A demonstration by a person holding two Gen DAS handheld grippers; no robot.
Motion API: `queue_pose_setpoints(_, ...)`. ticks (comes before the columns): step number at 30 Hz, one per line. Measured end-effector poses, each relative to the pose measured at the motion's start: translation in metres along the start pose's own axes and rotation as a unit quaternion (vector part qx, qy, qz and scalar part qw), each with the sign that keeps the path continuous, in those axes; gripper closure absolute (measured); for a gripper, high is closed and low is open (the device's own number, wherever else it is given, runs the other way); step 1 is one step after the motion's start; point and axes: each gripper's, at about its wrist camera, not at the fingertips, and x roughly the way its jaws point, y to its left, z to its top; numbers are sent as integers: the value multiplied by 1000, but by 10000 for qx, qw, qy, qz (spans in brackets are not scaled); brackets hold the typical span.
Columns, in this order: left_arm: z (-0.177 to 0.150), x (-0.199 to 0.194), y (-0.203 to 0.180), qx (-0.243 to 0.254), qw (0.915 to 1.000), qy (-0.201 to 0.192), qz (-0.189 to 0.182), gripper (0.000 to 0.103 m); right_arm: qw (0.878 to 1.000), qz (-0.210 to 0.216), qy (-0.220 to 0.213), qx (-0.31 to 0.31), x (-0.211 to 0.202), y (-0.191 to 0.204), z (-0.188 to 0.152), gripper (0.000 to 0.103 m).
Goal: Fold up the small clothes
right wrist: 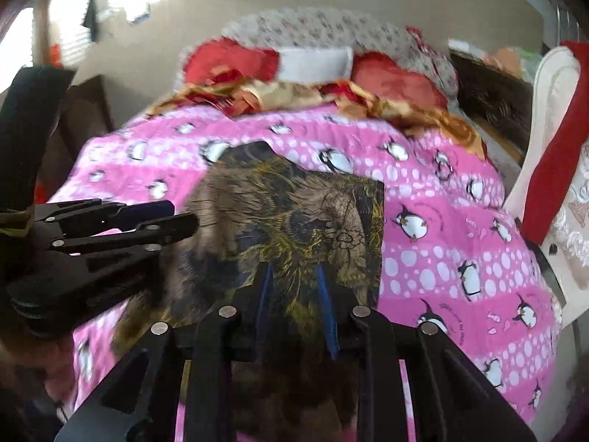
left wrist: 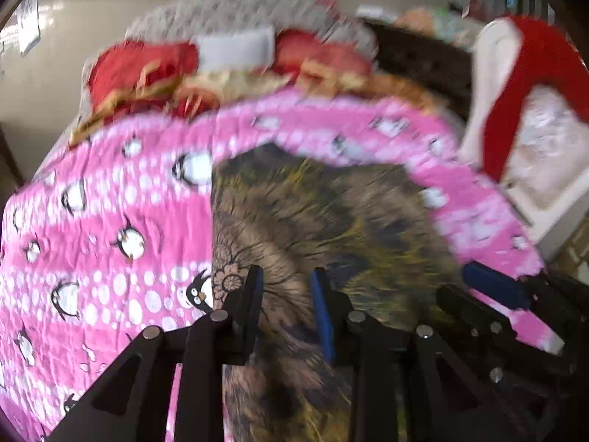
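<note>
Left wrist view: one brown garment lies mid-frame on the pink bed cover. The left tool stands slightly open above it, gripping nothing. Lower right, the right tool is also narrowly parted, and whether it holds cloth I cannot tell. Two tools crowd one garment; a closing pinch could snag the cover too, spoiling the fold.

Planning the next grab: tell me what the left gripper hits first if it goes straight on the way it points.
Most likely the brown patterned garment spread on the pink penguin blanket; the left gripper points down at it with nothing visible between. Depth is unclear through blur.
</note>
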Motion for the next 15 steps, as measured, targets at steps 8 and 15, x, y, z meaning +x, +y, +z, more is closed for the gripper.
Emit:
queue_pose_setpoints(8, -18, 25, 10, -191, 9998, 101, -52, 76, 9970, 206, 619, 407, 50, -37, -26, 86)
queue_pose_setpoints(15, 52, 19, 17, -405, 9988, -255, -121, 68, 9956, 47, 280, 889, 16, -43, 25, 85)
